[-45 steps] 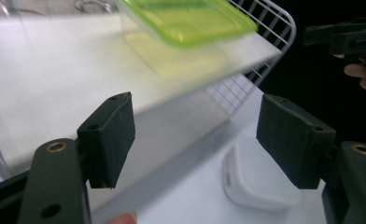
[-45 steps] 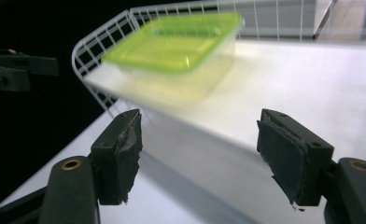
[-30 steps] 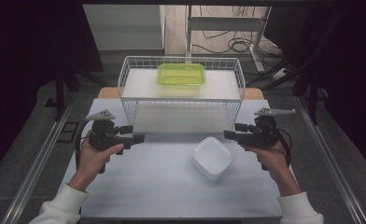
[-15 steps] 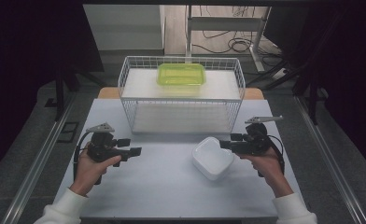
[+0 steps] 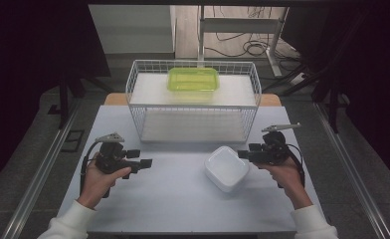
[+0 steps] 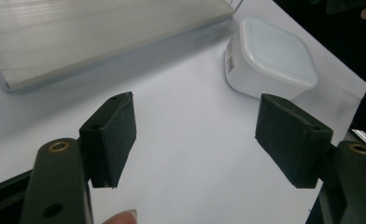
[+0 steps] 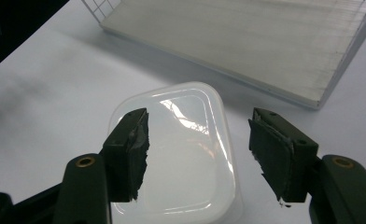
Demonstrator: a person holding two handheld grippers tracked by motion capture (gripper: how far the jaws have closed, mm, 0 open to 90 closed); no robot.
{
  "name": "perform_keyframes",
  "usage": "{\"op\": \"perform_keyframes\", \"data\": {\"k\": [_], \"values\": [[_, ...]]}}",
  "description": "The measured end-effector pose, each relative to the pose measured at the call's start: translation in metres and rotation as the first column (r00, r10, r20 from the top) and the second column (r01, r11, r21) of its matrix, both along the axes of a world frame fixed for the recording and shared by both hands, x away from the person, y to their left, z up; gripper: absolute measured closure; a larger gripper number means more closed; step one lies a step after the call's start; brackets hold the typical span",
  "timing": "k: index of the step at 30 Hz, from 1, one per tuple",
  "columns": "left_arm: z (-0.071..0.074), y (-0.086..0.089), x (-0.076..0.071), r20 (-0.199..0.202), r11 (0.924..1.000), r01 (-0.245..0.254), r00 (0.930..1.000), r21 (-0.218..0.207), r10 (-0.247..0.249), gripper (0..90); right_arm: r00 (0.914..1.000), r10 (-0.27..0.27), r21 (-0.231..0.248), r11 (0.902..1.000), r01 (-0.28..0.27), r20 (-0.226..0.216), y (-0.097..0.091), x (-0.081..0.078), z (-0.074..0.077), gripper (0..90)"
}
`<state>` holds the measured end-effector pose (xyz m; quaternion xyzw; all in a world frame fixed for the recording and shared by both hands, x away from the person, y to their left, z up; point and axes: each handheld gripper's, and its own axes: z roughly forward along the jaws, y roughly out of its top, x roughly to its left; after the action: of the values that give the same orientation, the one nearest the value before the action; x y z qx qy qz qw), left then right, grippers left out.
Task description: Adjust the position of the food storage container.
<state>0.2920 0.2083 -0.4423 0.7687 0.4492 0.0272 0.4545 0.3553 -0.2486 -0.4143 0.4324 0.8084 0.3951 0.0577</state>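
Left hand-held gripper (image 5: 146,163) sits low over the left part of the white tabletop (image 5: 173,204), held in the person's left hand (image 5: 101,177), pointing right toward the middle; its jaws stand wide apart with nothing between them, bare tabletop under them in the left gripper view, a fingertip at the bottom edge there. Centre back: white wire basket (image 5: 193,107) on the tabletop, a green lidded container (image 5: 193,79) resting on its upper shelf toward the back, a pale board as its lower floor. In front of the basket's right half, the white lidded container (image 5: 227,168) stands flat on the tabletop, clear of the basket, roughly square with rounded corners, lid on; the left gripper view shows it (image 6: 270,58) farther off with a label on its side wall. Right hand-held gripper (image 5: 243,155) comes in from the right, held in the right hand (image 5: 282,174), pointing left with its tips at the container's right edge, just beside it. Right gripper view: the translucent lid (image 7: 181,149) lies under and between the two jaws, left pad (image 7: 130,149) over the lid, right pad (image 7: 277,154) off its edge over bare tabletop; jaws have just been closing a bit but are apart, pads not pressing on the container, whether they touch it I can't tell. The two grippers are well apart, facing each other across the front of the tabletop
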Motion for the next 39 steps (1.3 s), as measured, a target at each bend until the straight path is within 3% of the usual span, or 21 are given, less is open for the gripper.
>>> {"op": "perform_keyframes", "data": {"k": [6,10,13,16,28,38,39], "values": [[-0.006,-0.004,0.0,-0.013,0.9998,0.008,0.9999,0.018,-0.008,27.9,0.9999,0.001,-0.019,0.9998,-0.001,-0.012,-0.001,0.002,-0.004,38.7],[-0.011,-0.004,-0.001,-0.023,0.9993,0.016,0.9996,0.035,-0.015,27.4,0.9998,0.013,-0.067,0.9977,-0.014,-0.017,0.004,0.007,-0.009,41.5],[-0.012,-0.001,0.0,-0.027,0.9997,0.0,0.9996,0.024,0.0,27.3,0.9996,0.012,-0.085,0.9962,-0.014,-0.025,0.007,0.012,-0.011,43.4],[-0.013,0.001,0.0,-0.023,0.9996,-0.018,0.9996,0.021,0.018,27.5,0.9996,-0.003,-0.129,0.9917,0.0,-0.028,0.015,0.022,-0.016,52.0],[-0.017,-0.002,0.001,-0.041,0.9995,-0.013,0.9991,0.029,0.014,27.1,0.9967,0.006,-0.198,0.98,-0.021,-0.081,0.024,0.054,-0.023,84.4],[-0.024,-0.003,0.003,-0.066,0.9993,-0.003,0.9978,0.037,0.006,27.1,0.9928,0.029,-0.252,0.9659,-0.058,-0.116,0.035,0.068,-0.036,88.7],[-0.024,-0.003,0.004,-0.071,0.9993,-0.003,0.9975,0.037,0.006,26.9,0.9915,0.046,-0.277,0.9576,-0.078,-0.122,0.039,0.071,-0.039,88.8]]}}
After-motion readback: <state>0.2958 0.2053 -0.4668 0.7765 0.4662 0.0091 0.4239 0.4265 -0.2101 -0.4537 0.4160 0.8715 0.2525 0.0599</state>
